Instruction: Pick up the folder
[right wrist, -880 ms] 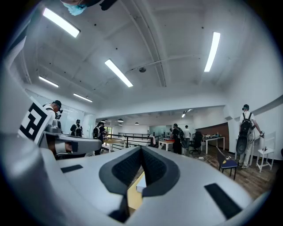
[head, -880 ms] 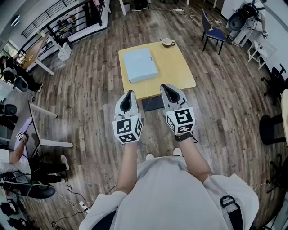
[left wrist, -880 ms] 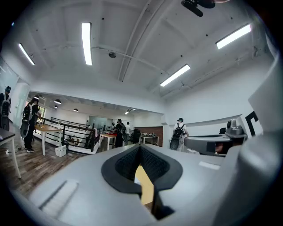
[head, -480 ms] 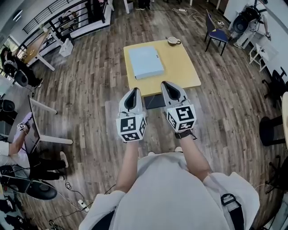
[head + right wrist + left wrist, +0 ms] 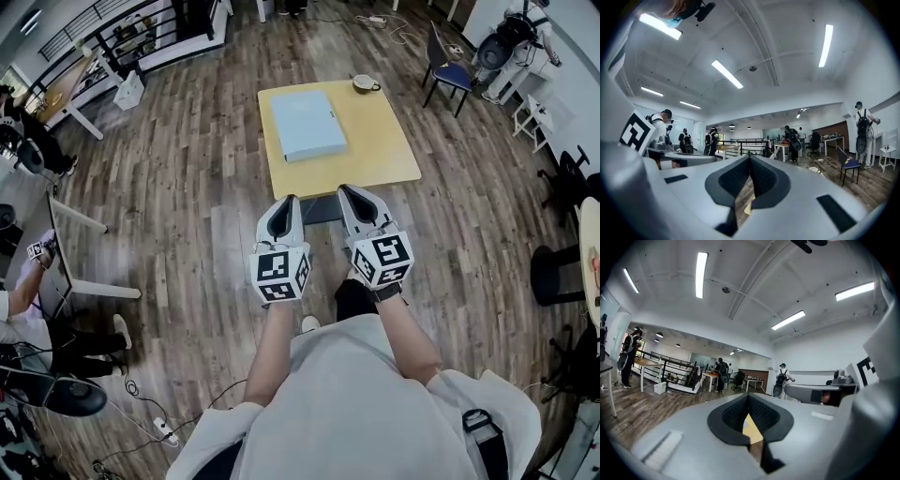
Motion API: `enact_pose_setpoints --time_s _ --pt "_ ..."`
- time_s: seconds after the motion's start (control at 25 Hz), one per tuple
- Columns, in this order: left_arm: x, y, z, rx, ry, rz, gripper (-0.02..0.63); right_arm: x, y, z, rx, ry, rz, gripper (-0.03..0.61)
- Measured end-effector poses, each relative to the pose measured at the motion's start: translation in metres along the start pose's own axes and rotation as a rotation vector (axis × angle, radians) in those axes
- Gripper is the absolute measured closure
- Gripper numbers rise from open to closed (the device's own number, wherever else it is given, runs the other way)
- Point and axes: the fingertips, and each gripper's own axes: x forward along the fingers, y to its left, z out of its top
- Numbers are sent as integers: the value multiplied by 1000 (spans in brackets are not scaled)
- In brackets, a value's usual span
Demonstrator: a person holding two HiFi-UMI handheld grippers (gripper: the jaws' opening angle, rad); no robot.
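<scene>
A pale blue folder (image 5: 307, 125) lies flat on the far left part of a yellow table (image 5: 375, 141). My left gripper (image 5: 286, 203) and right gripper (image 5: 348, 194) are held level side by side, short of the table's near edge, well apart from the folder. Both are shut with nothing between the jaws. In the left gripper view the shut left gripper (image 5: 749, 397) shows a sliver of yellow table (image 5: 751, 430) behind its jaws. In the right gripper view the shut right gripper (image 5: 750, 159) points across the room over wood floor.
A cup on a saucer (image 5: 366, 83) stands at the table's far right corner. A dark stool or box (image 5: 321, 210) sits under the near edge. A blue chair (image 5: 448, 67) is at the back right, desks (image 5: 66, 94) and seated people at the left.
The table and folder have shifted slightly right and farther up in the head view. Both grippers sit lower in that view, still side by side and shut.
</scene>
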Motion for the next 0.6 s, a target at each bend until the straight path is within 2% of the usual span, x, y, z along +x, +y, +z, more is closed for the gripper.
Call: enact_pose_setpoints --time_s 0.12,0.32,0.44,0.6 --pt "19 11 -10 -10 35 6 604 22 -8 -2 15 -10 26 568" --pt "71 47 -4 -4 28 71 604 81 -40 -13 54 -7 58 568" --pt "118 64 12 34 7 100 604 122 -71 -9 53 -25 77 568" --pt "187 81 50 84 -48 133 604 177 -128 18 37 -78 79 568"
